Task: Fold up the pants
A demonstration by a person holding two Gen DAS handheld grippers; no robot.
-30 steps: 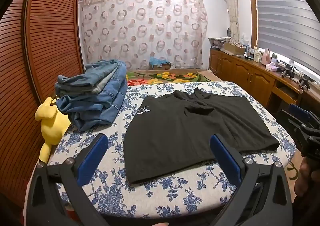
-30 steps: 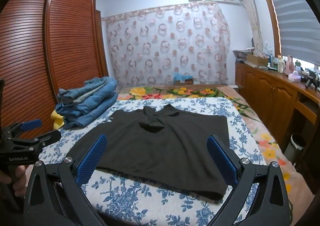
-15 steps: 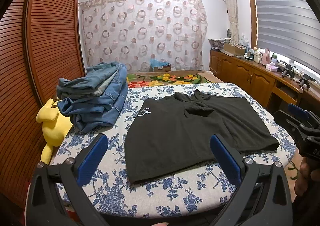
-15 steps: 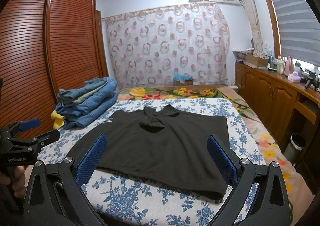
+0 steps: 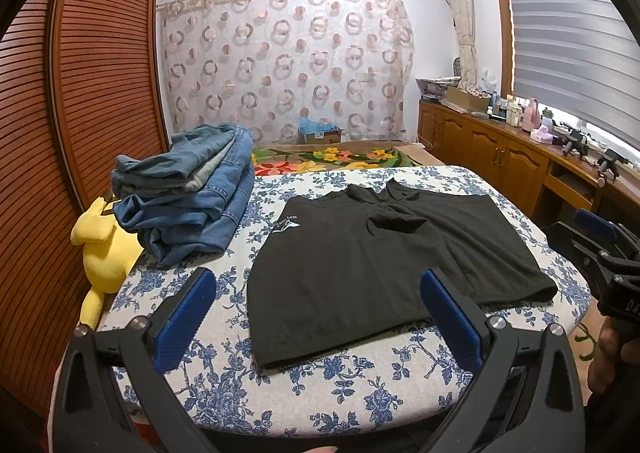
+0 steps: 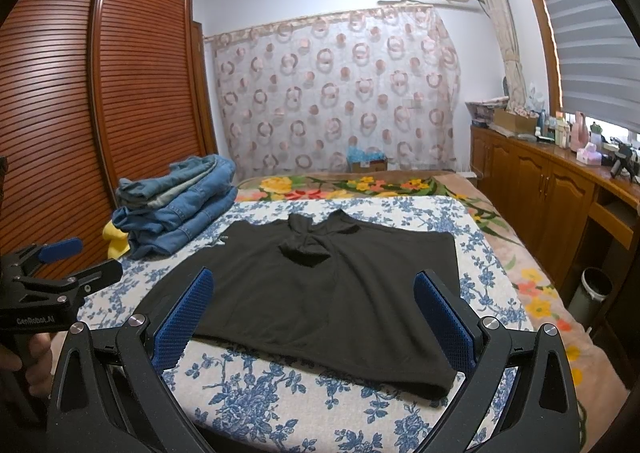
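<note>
My left gripper (image 5: 318, 319) is a matte black frame, two angled arms ending in fingers (image 5: 185, 319) faced with royal-blue pads. Round silver screw heads sit at the arm joints, two to each side. My right gripper (image 6: 316, 317) is built the same, and its blue pads show a fine knurled grid. Seen from the right wrist, the left unit's black body carries white lettering reading "GenRobot.AI" and one blue tip. My bare hand (image 6: 28, 363) wraps its handle, skin light brown. My other hand (image 5: 610, 359) shows bare fingers too.
</note>
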